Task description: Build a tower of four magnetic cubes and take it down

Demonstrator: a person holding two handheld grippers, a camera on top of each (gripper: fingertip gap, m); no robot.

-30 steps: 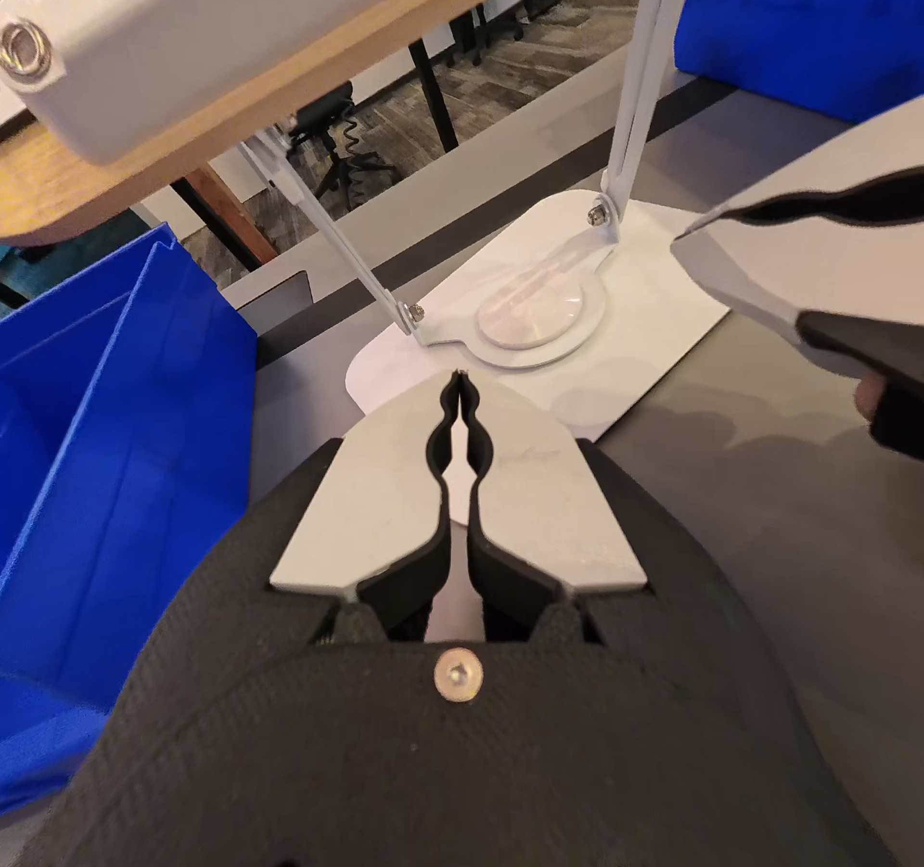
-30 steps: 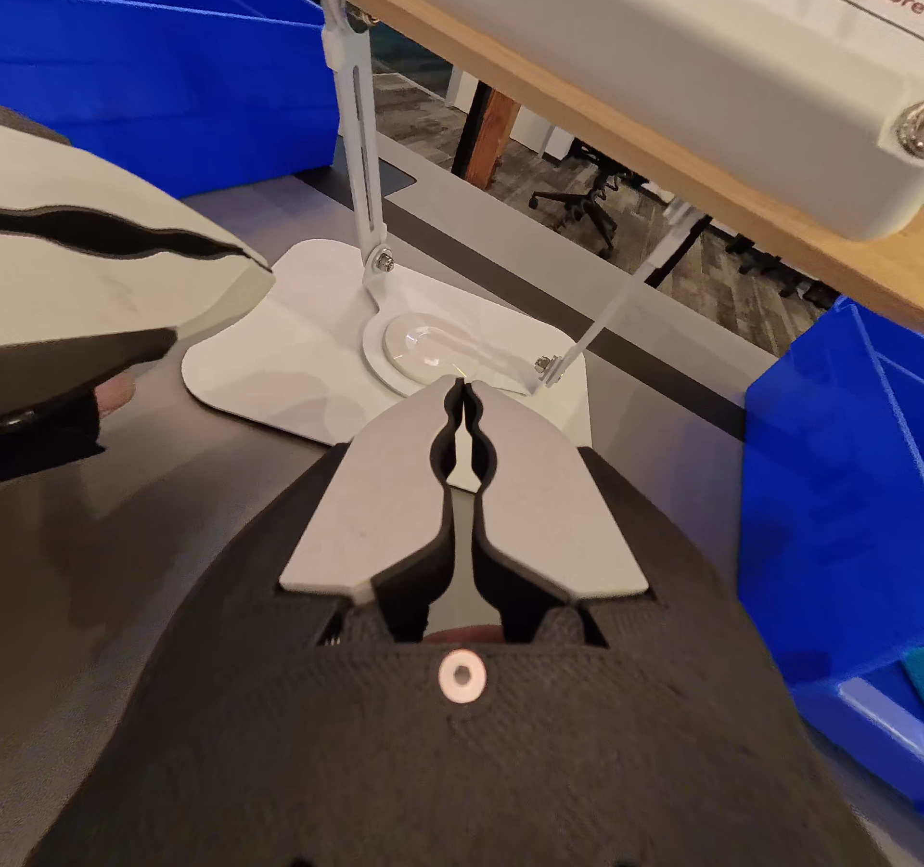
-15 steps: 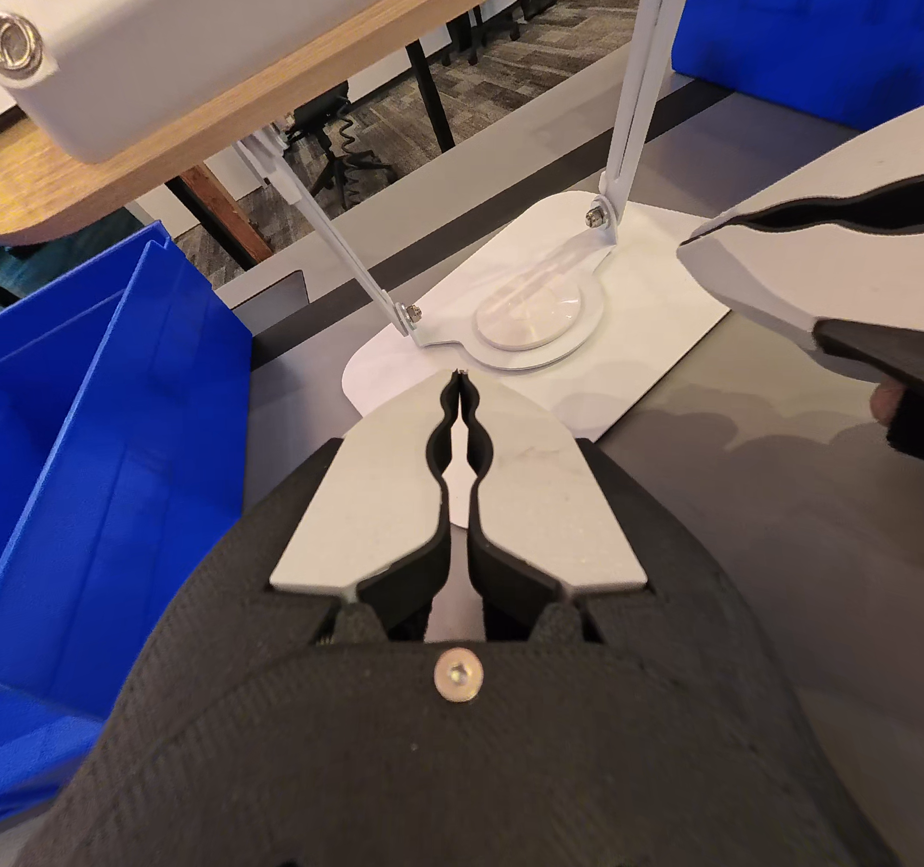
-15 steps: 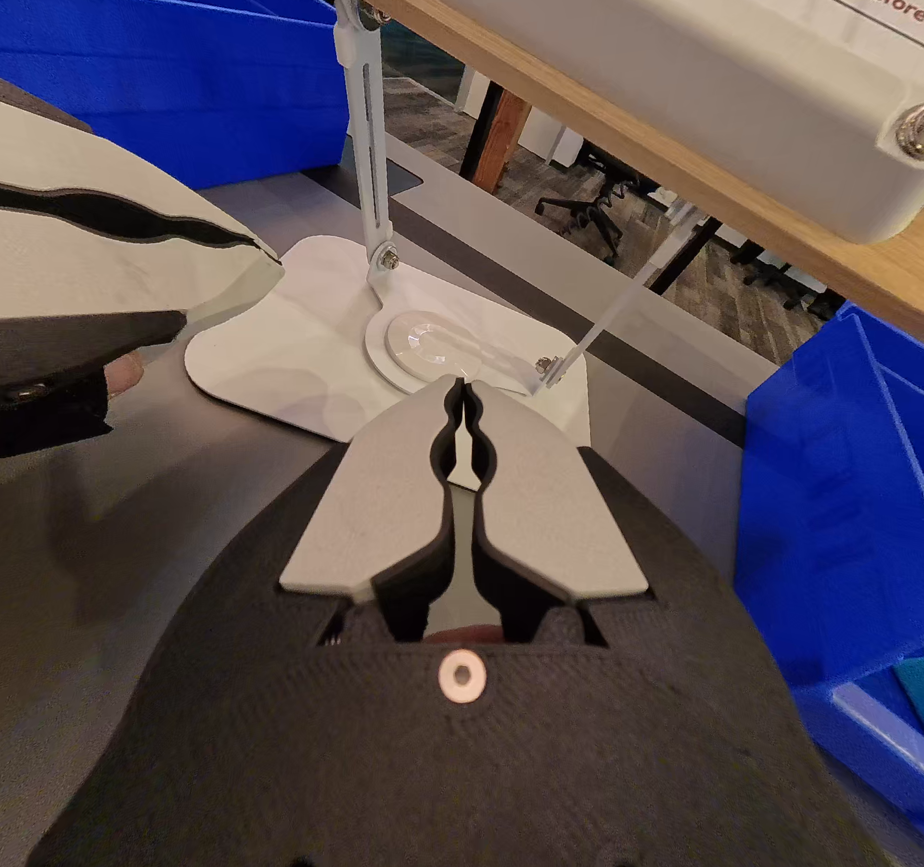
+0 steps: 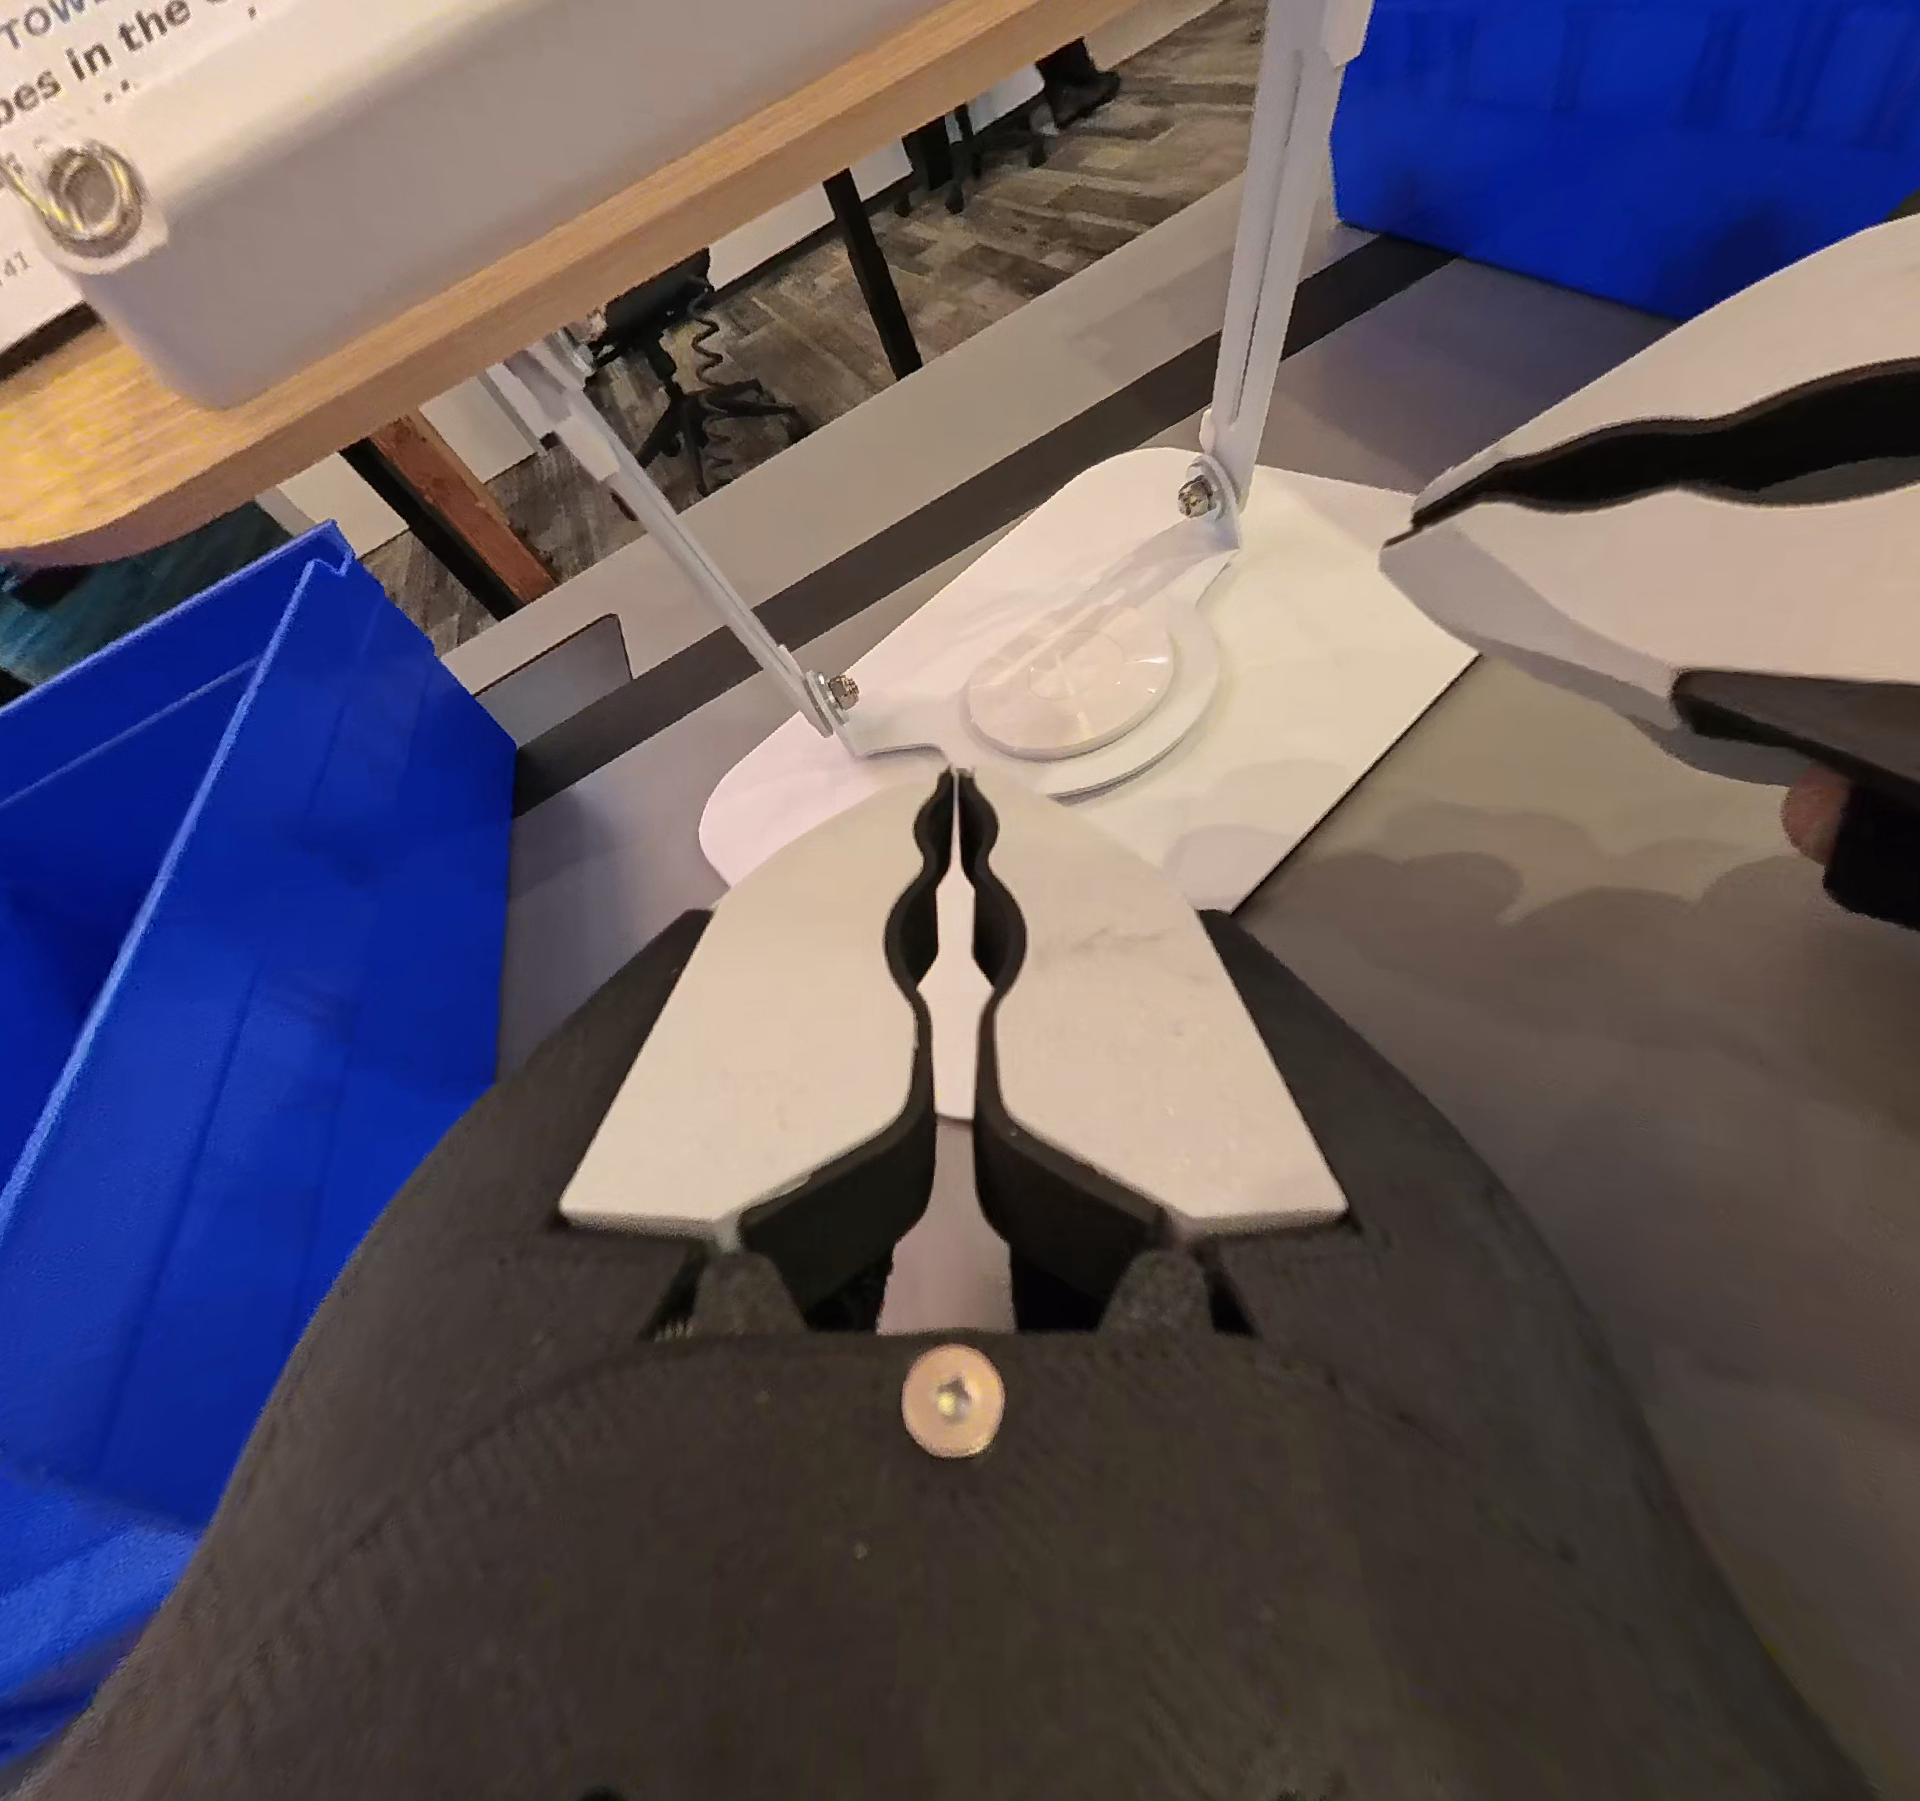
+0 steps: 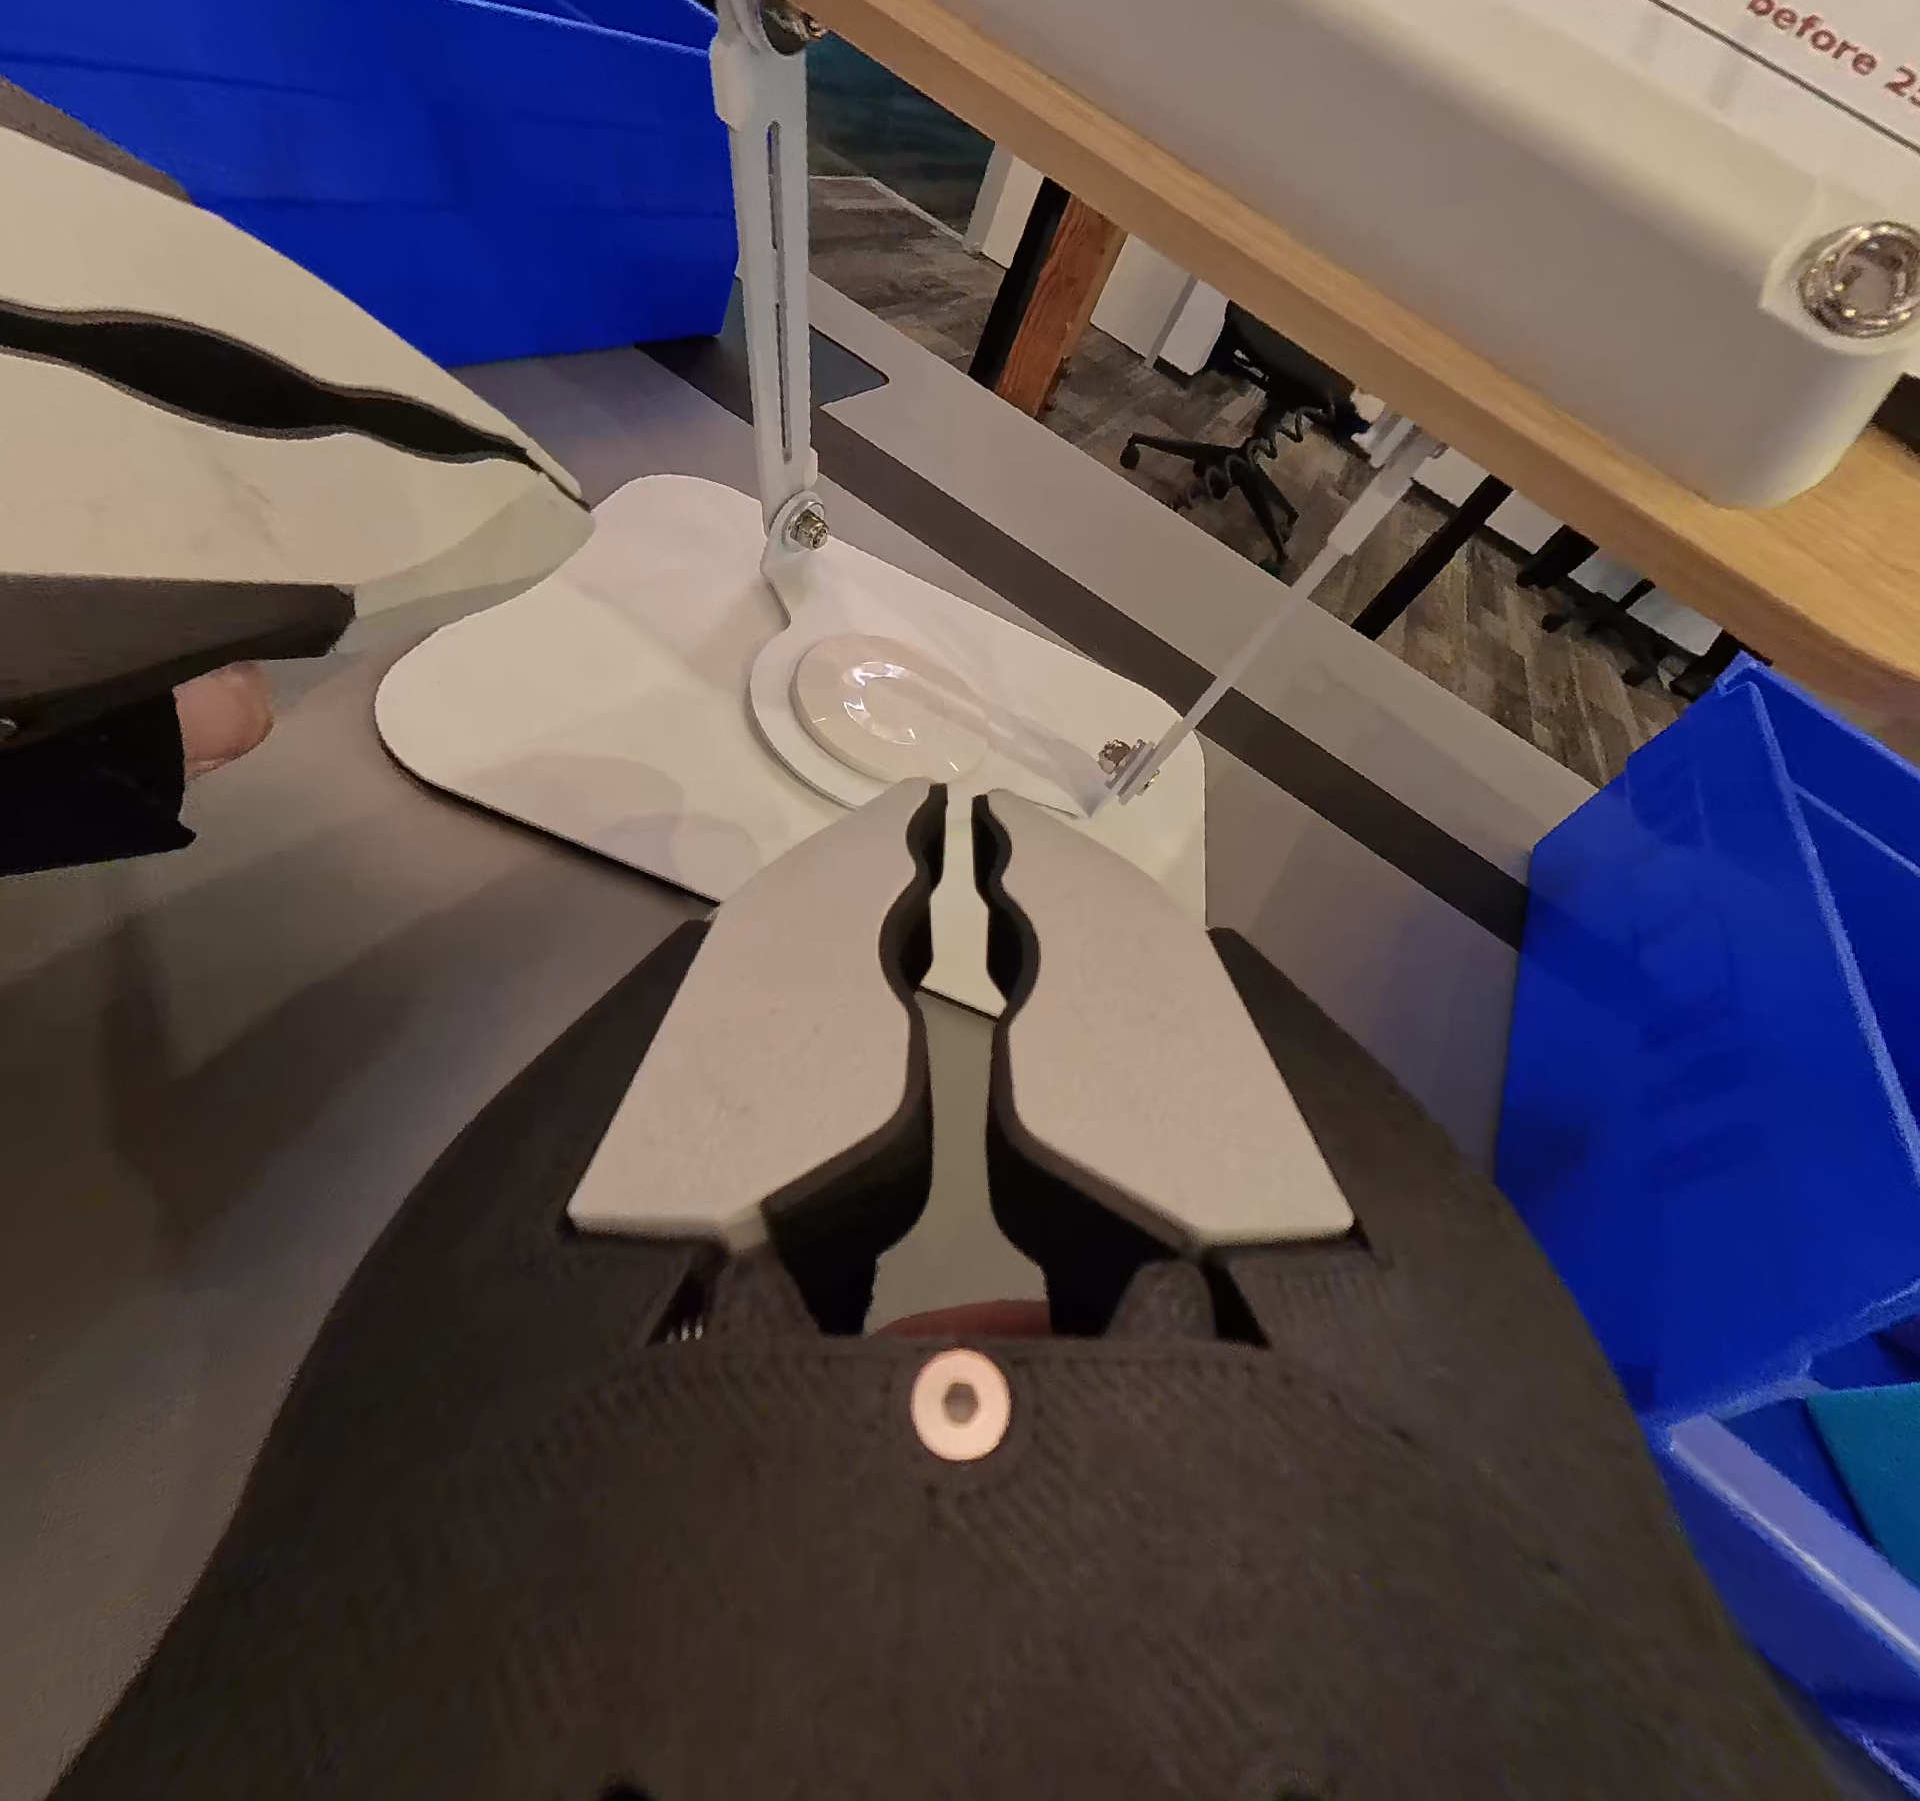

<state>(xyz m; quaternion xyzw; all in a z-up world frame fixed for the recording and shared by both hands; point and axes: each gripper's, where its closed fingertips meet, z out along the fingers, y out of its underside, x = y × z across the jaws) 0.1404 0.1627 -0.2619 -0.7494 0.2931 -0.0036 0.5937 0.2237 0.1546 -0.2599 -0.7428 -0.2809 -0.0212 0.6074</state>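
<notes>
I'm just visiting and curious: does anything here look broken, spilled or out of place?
Nothing stands out. The white base plate lies flat on the grey table, the blue bins sit upright, and both grippers hold nothing.

Blue bins (image 5: 208, 816), a white base plate (image 6: 582, 712), a grey table (image 5: 1558, 1024), black-and-grey claws (image 5: 956, 783).

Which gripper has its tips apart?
The right gripper: a slim gap shows between its fingertips. The left gripper has its tips touching.
</notes>
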